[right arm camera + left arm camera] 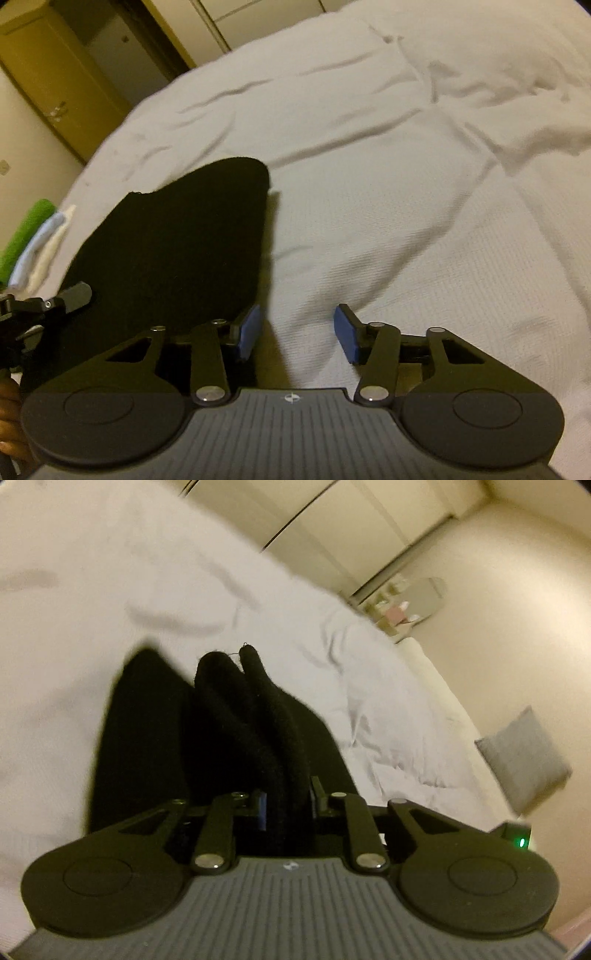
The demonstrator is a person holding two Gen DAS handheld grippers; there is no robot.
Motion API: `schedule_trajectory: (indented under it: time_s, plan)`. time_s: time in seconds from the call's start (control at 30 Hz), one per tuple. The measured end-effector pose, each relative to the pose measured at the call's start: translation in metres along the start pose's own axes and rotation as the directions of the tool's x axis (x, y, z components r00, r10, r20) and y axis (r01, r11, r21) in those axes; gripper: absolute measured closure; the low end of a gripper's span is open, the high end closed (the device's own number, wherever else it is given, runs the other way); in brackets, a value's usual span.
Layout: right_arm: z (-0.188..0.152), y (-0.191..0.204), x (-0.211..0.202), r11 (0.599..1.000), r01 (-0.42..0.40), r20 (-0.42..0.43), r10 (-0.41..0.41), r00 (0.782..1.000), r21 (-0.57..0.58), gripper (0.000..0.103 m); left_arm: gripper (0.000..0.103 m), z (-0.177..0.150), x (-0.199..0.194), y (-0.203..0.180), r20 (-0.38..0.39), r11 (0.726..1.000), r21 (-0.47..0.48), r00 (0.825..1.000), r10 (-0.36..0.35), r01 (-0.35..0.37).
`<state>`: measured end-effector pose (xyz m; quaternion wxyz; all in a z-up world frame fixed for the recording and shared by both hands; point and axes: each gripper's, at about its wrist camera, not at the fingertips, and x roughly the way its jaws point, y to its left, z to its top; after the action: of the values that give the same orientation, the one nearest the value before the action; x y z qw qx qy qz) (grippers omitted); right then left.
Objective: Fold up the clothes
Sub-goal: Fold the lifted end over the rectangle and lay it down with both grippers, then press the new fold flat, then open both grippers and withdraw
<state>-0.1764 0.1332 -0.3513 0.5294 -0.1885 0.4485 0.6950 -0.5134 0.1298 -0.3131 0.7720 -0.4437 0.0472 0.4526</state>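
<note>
Gripping bunched black garment (236,731) folds in our left gripper (288,805), jaws closed tight on them, we hold it just above the white bed (388,184). Our right gripper (297,332) hangs beside it, jaws wide apart, empty. Folded cloths (33,243) lie beyond the garment. Folding looks midway. No readable writing.

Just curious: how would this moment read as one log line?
left claw: shut on black cloth | right claw: open, empty | bed: below

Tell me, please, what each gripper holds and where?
The left gripper pinches the black garment by a bunched fold. The right gripper is open, holding nothing.
</note>
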Motion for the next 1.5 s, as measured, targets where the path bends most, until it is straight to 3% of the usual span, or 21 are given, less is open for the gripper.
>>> schedule_trajectory:
  time_s: [0.1,0.2,0.37,0.53,0.77,0.83,1.0,1.17,1.27,1.37,1.5]
  plan:
    - [-0.001,0.023,-0.001,0.999,-0.019,0.004,0.019,1.0,-0.046,0.059,0.087,0.005,-0.023,-0.001,0.032,0.998,0.056,0.999,0.028,-0.03]
    - [-0.001,0.047,0.0,0.994,-0.018,0.007,0.019,1.0,-0.11,0.059,0.087,0.005,-0.033,0.016,0.027,0.996,0.035,0.996,0.084,-0.085]
    - [-0.013,0.087,0.005,0.964,0.064,0.03,-0.058,0.998,-0.258,0.06,0.087,-0.005,-0.025,0.051,-0.027,0.994,-0.027,0.994,0.103,-0.104]
    - [-0.029,0.11,0.008,0.91,0.157,0.079,-0.137,0.987,-0.384,0.06,0.085,-0.014,-0.016,0.07,-0.024,0.995,-0.084,0.998,0.054,-0.056]
    - [-0.028,0.094,0.017,0.931,0.141,0.07,-0.125,0.99,-0.337,0.06,0.08,-0.011,-0.007,0.058,-0.03,0.993,-0.039,0.993,0.113,-0.114]
    - [-0.026,0.09,0.017,0.94,0.13,0.062,-0.117,0.991,-0.315,0.06,0.079,-0.013,-0.024,0.049,-0.011,0.988,0.003,0.988,0.154,-0.154]
    - [-0.025,0.09,0.017,0.943,0.136,0.061,-0.123,0.991,-0.305,0.06,0.08,-0.017,-0.051,0.02,0.063,0.959,0.084,0.962,0.265,-0.27]
    - [-0.026,0.09,0.017,0.944,0.137,0.063,-0.124,0.99,-0.301,0.06,0.08,-0.029,-0.07,-0.003,0.112,0.95,0.144,0.958,0.264,-0.278]
    - [-0.026,0.089,0.018,0.944,0.137,0.065,-0.123,0.99,-0.3,0.059,0.08,-0.038,-0.053,-0.006,0.069,0.926,0.21,0.95,0.305,-0.313]
    - [-0.026,0.089,0.018,0.944,0.138,0.07,-0.122,0.99,-0.3,0.059,0.075,-0.05,-0.031,0.008,0.033,0.911,0.205,0.933,0.358,-0.357]
    - [-0.026,0.088,0.017,0.942,0.138,0.073,-0.121,0.99,-0.307,0.059,0.073,-0.047,-0.034,0.014,0.032,0.925,0.137,0.935,0.353,-0.354]
